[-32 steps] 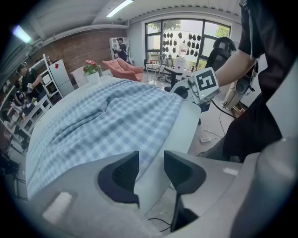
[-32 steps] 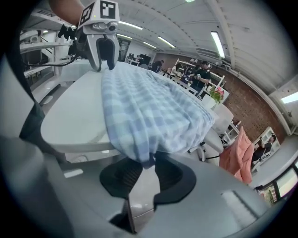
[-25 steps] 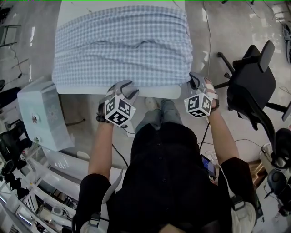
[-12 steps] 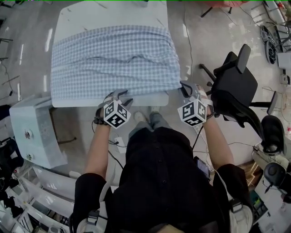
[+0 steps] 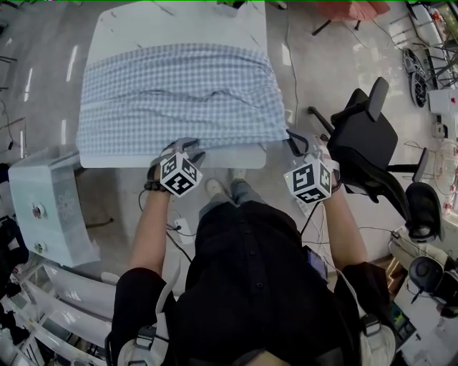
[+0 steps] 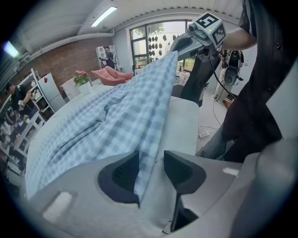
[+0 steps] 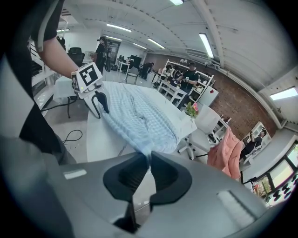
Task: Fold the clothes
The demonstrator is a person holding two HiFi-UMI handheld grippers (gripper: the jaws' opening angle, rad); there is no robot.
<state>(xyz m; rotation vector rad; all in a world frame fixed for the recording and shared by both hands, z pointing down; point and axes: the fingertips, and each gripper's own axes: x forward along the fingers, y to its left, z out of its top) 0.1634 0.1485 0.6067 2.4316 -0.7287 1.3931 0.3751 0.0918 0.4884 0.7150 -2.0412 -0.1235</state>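
Observation:
A blue-and-white checked cloth (image 5: 179,93) lies spread on the white table (image 5: 179,21), its near hem along the table's front edge. My left gripper (image 5: 187,148) is at the middle of that hem. In the left gripper view the hem (image 6: 116,111) runs between the jaws (image 6: 151,159), which are closing; it lies against one pad, with a gap to the other. My right gripper (image 5: 295,139) is shut on the cloth's near right corner (image 7: 135,116), pinched at its jaws (image 7: 149,158) and raised slightly off the table. Each gripper shows in the other's view: right (image 6: 193,39), left (image 7: 95,100).
A black office chair (image 5: 365,143) stands close to the right of the table. A white cabinet (image 5: 43,207) sits at the left front, with shelving below it. Cables lie on the floor. A pink seat (image 7: 228,148) and people are in the background.
The head camera has shifted, so the table sits lower in view. Both grippers stay at the near hem; the left one's jaws have narrowed a little around it.

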